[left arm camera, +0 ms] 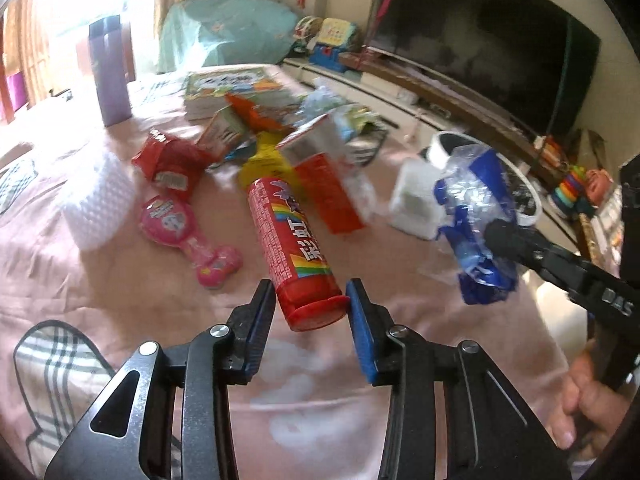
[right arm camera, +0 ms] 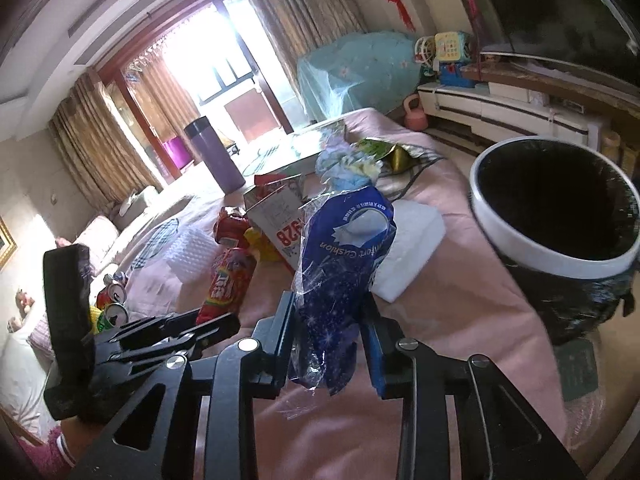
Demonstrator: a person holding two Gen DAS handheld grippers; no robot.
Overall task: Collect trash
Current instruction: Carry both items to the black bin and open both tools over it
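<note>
**Two tools, one wrapper already pinched**

Two grippers work over the pink bedspread (left arm camera: pixel 120 288). The right gripper (right arm camera: pixel 330 334) pinches a blue wrapper (right arm camera: pixel 340 272), held upright; the black bin (right arm camera: pixel 552 248) lies ahead and to its right. The left gripper (left arm camera: pixel 311 306) stands spread around the cap end of a red tube (left arm camera: pixel 292 236), whose long axis runs away from it toward the litter pile.

Right gripper (right arm camera: pixel 329 320) had the blue wrapper (right arm camera: pixel 340 268) pinched, bin (right arm camera: pixel 556 216) sat just off to its right.
</note>
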